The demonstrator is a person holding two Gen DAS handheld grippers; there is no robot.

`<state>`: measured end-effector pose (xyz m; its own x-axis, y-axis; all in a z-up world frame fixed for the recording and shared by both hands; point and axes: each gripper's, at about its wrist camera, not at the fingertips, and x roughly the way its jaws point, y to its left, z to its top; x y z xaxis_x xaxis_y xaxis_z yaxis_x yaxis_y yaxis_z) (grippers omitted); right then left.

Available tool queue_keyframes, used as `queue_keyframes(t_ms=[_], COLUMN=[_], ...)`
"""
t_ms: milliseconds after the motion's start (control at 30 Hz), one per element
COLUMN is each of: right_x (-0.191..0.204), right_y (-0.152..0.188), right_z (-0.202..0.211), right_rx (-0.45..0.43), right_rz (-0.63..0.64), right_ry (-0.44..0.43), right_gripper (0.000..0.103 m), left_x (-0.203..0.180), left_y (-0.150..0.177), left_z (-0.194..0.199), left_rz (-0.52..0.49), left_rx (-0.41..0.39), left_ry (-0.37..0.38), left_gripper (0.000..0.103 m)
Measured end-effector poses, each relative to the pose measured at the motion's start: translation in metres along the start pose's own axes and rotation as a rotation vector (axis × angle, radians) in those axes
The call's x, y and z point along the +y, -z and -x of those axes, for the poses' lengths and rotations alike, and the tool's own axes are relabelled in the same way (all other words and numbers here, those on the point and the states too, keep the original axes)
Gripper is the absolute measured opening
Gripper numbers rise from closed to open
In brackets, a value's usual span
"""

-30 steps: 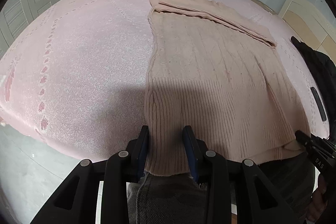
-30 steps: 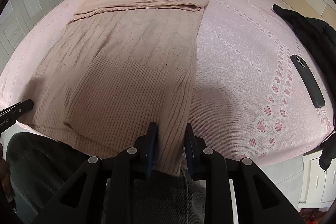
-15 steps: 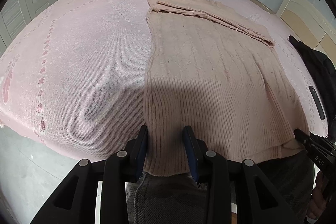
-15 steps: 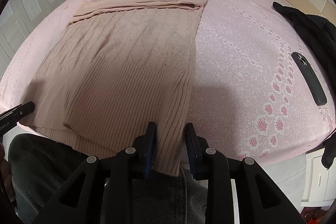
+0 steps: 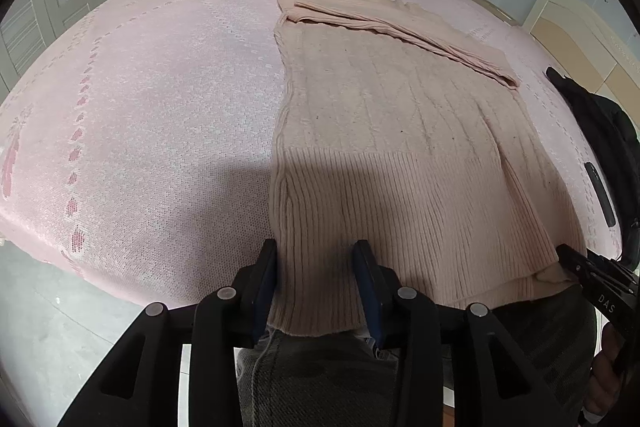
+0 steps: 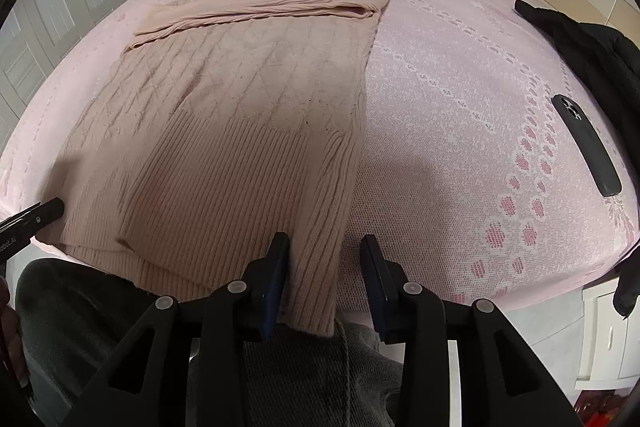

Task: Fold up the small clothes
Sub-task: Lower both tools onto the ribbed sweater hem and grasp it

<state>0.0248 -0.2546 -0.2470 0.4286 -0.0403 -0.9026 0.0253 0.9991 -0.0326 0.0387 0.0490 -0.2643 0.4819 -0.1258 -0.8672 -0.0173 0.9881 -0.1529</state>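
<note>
A beige cable-knit sweater point(image 5: 392, 131) lies flat on a pink patterned bedspread point(image 5: 152, 115), filling the centre and right of the left wrist view, its sleeves folded across the top. The left gripper point(image 5: 316, 267) is opening, its jaws standing apart around the ribbed hem's corner at lower centre. In the right wrist view the right gripper point(image 6: 325, 265) is opening too, the hem's other corner between its spread jaws. A dark phone point(image 6: 586, 145) lies at right, beside a black garment point(image 6: 592, 43).

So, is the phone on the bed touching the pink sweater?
Apart. The right wrist view shows the phone lying at the right, with a wide strip of bare bedspread between it and the sweater.
</note>
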Motion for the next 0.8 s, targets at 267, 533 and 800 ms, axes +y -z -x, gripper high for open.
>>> queue_keyframes(t_ms=[267,533,800], right_x=[-0.0003,-0.0006,-0.0008], right_y=[0.0003,0.0006,0.0009], right_z=[0.0001,0.0002,0.0002], right_rx=[0.000,-0.001,-0.001], right_rz=[-0.001,0.000,-0.001], right_ry=[-0.001,-0.001,-0.002], right_gripper=[0.036,0.036,0.036], left_x=[-0.0007,0.0009,0.0000], left_y=[0.0000,0.0004,0.0009], left_z=[0.0005,0.0005,0.0007], left_rz=[-0.002,0.000,-0.001], left_rx=[0.000,-0.001,-0.001], left_ry=[0.008,0.016,0.015], left_gripper=[0.038,0.039,0.039])
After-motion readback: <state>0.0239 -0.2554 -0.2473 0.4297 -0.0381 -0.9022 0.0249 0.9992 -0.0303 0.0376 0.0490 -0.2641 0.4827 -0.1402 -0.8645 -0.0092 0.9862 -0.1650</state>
